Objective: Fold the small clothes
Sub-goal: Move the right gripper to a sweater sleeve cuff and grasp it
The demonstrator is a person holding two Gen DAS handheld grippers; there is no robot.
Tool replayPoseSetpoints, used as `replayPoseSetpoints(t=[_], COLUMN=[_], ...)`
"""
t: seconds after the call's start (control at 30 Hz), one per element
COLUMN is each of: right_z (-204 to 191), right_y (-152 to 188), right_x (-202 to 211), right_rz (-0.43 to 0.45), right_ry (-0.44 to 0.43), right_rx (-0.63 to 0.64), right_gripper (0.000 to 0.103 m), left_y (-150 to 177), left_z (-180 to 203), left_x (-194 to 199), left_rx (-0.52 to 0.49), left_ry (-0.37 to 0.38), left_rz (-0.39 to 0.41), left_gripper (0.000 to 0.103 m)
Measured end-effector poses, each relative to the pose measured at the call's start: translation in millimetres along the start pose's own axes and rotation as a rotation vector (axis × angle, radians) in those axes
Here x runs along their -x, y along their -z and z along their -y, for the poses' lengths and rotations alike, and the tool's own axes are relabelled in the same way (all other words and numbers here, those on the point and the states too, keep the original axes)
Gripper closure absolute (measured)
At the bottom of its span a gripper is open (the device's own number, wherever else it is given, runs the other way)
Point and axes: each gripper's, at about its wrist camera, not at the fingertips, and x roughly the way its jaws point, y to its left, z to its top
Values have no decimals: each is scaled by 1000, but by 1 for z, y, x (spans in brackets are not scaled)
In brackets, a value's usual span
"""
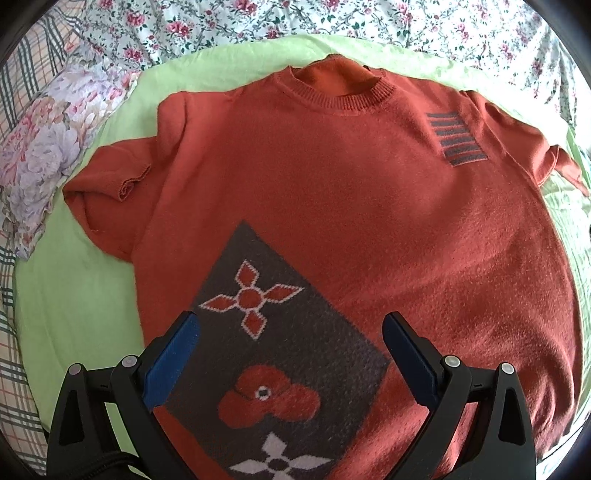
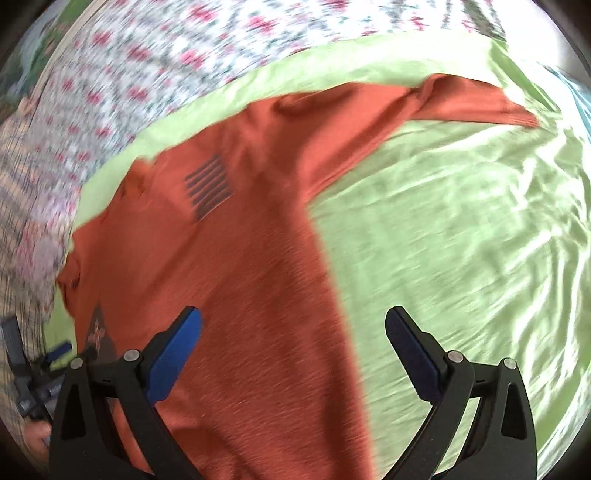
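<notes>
- The orange sweater [image 1: 332,192] lay face up and spread flat on the green sheet [image 1: 74,302], collar [image 1: 341,90] at the far side and hem toward the near side; no fold had been made, so the task was judged to stand at its opening step.
- The grey patterned panel [image 1: 280,332] occupied the near-left part of the front; the striped patch [image 1: 456,138] sat on the far-right chest.
- One sleeve [image 1: 107,177] lay bunched at the left; the other sleeve [image 2: 461,98] stretched out to the far right across the sheet.
- The left gripper [image 1: 291,343] was poised over the panel with its jaws spread apart, grasping nothing; whether its fingers touched the cloth could not be told.
- The right gripper [image 2: 293,343] stood over the sweater's right edge, likewise spread and empty; its view was motion-blurred.
- Floral bedding [image 1: 258,18] and a floral pillow [image 1: 40,155] bordered the sheet on the far and left sides.
- Judgement: the next move called for each gripper to pinch an edge, likely a sleeve or side, and carry it inward over the body.
</notes>
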Motion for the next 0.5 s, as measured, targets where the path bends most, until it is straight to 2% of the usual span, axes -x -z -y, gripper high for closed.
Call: replayPoseSetpoints(t=[0.1,0.3,0.4,0.5], right_z=[38,137,168,191], right_y=[-27,-109,-150,-176], right_x=[1,10,8,9], right_rz=[10,106,147,179], right_ry=[0,22,62,78], right_rx=[-115,-368,-457,-508], right_gripper=[4,4,6,6], left_y=[-4,-10,-11,-14], left_z=[10,29,39,47], left_x=[-5,-15,-20,-26], left_rx=[-12,-21,-30,-30], left_ry=[1,17,20,25], left_rz=[-22,-56,-75,-99], left_gripper=[4,4,4,4])
